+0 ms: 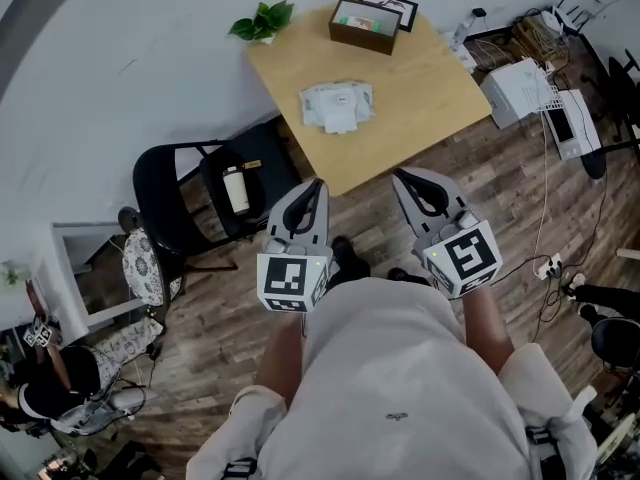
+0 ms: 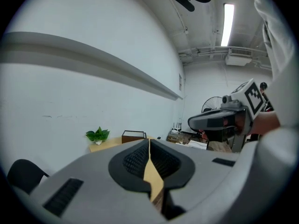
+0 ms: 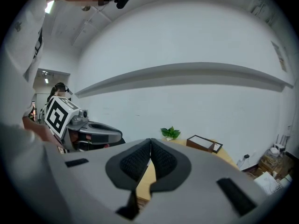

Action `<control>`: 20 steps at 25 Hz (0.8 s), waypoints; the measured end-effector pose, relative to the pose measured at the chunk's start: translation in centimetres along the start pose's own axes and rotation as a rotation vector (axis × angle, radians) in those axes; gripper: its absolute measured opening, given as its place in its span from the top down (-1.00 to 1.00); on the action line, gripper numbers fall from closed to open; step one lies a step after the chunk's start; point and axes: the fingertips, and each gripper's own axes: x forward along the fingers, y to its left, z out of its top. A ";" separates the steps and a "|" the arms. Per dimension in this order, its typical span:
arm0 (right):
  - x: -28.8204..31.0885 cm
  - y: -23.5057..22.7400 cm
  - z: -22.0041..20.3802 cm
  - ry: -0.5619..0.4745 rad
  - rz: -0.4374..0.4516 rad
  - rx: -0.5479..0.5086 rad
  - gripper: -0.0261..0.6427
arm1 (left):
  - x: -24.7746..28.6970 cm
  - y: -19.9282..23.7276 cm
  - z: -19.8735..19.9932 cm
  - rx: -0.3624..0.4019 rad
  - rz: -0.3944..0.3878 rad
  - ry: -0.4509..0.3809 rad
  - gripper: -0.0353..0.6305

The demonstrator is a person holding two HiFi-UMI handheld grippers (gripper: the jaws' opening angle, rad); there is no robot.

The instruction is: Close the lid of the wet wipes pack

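Short of the table (image 1: 430, 108), left gripper (image 1: 318, 184) and right gripper (image 1: 401, 176) hang closed, empty. Likely the approach step; next, one must reach the far wet wipes pack (image 1: 338, 105) and shut it.

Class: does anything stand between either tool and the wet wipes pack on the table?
Nothing visible does. Only bare tabletop separates the wet wipes pack from the left tool and right tool; the box and plant sit beyond it.

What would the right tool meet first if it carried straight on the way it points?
Most likely the table top near its front edge, which shows just past the right tool's tips. The wipes pack lies further in, roughly along that line; depth is unclear.
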 end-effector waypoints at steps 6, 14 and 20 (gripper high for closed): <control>2.7 0.6 0.2 0.013 -0.011 0.009 0.92 | 0.7 2.5 0.1 0.003 -0.035 0.002 0.87; 5.4 1.8 -0.9 0.057 -0.026 0.030 0.83 | 0.5 5.1 -0.7 0.001 -0.051 0.015 0.87; 6.8 1.7 -2.4 0.109 -0.015 0.010 0.81 | 0.7 6.0 -1.7 -0.022 -0.046 0.032 0.87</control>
